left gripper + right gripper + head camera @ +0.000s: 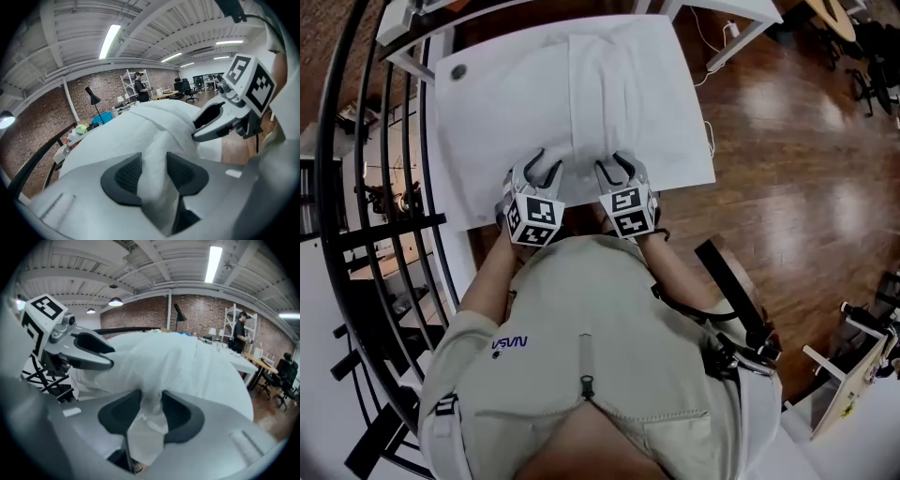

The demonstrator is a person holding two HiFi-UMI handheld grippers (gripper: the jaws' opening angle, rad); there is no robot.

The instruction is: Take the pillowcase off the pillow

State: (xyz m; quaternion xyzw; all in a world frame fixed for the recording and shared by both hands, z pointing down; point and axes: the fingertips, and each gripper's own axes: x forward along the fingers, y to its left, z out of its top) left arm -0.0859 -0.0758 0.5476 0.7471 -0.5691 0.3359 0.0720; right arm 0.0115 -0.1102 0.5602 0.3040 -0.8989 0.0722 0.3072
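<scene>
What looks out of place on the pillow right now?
Nothing spilled or damaged. The pillowcase has a raised fold down its middle, and a small dark round mark sits near its far left corner; what it is I cannot tell.

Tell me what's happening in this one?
A person stands at a white table with a gripper in each hand, working on a white pillow. The left gripper and right gripper sit side by side at the pillow's near edge, each with a fold of the pillowcase between its jaws, apparently pinched. The case has not come off yet.
</scene>
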